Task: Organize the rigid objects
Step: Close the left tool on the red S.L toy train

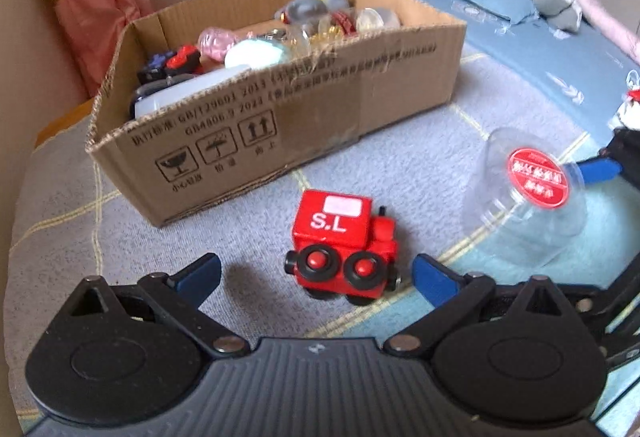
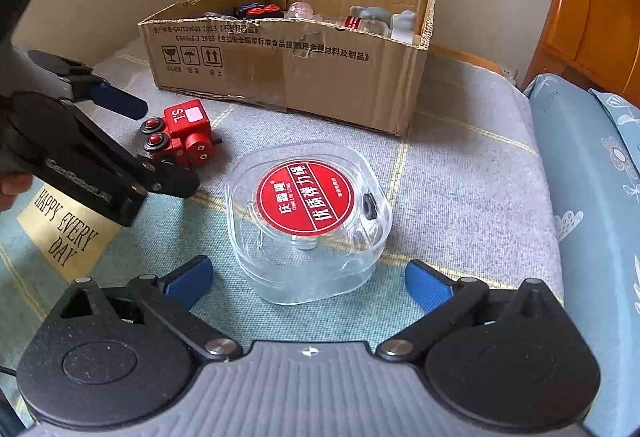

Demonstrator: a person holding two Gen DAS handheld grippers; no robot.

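— The fingers (image 1: 200, 277) on the left gripper (image 1: 316, 279) are spread wide with nothing in them, and the red toy train (image 1: 344, 249) sits right between the tips, on its wheels on the bed cover (image 1: 400, 165). Neither pad is touching it, as far as I can see.

— And the other one?

— The right gripper (image 2: 308, 281) has its fingers just as wide, also holding nothing. They flank the clear plastic case with the red round label (image 2: 308, 213), which lies flat on the cover, on the near side of the cardboard box (image 2: 288, 77). The blue pads stand off from its walls.

— Why so wide?

— My guess: the case is broad, so it needs the whole spread to get round it. The train is narrower, but wide fingers leave room for the wheels that stick out.

— Where is everything headed?

— Likely into the cardboard box. It already holds small bottles, a grey figure and dark pieces with red buttons. The train lies just in front of the box's printed long side; the case is a little further out from that same side.

— Any risk?

— The case looks slick; it may slide under the pads.
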